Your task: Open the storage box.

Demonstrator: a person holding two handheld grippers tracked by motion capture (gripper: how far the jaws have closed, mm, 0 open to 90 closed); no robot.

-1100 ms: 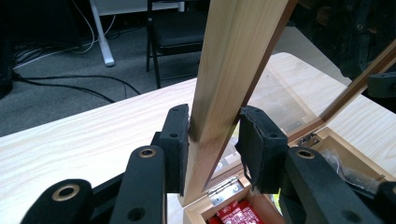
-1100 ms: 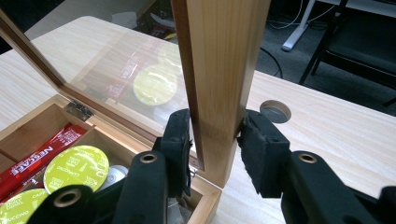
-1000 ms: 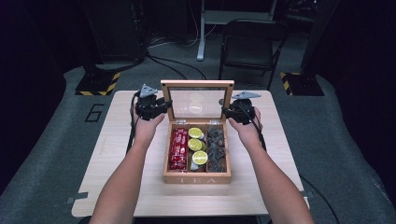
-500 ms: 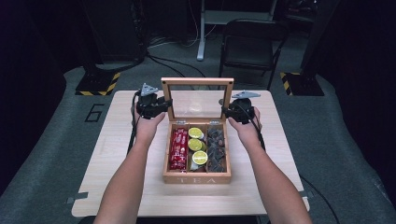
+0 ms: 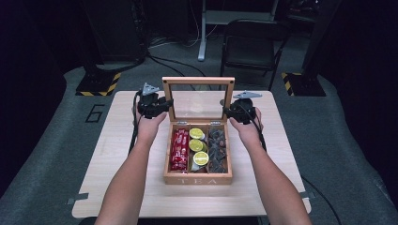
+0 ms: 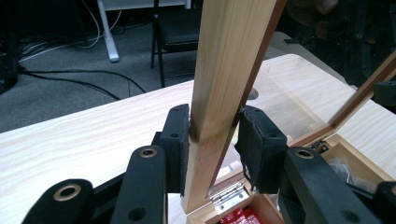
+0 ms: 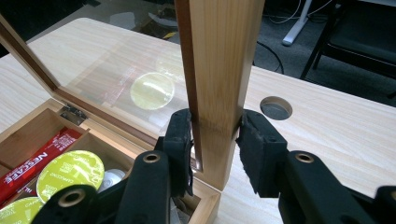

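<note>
Lid (image 5: 198, 99) of the tea box (image 5: 197, 177), centre frame, stands upright, each side rail clamped by left gripper (image 5: 165, 104) and right gripper (image 5: 227, 111); next probably swinging it evenly on its hinges.

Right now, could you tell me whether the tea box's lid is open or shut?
Open: the glass lid stands raised on its hinges, so the tea box shows its red sachets and lime-topped capsules.

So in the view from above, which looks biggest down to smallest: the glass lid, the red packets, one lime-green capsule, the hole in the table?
1. Glass lid, clearly largest.
2. Red packets.
3. Lime-green capsule.
4. Table hole, though the lid frame partly hides it, so its rank against the capsule is unsure.
</note>
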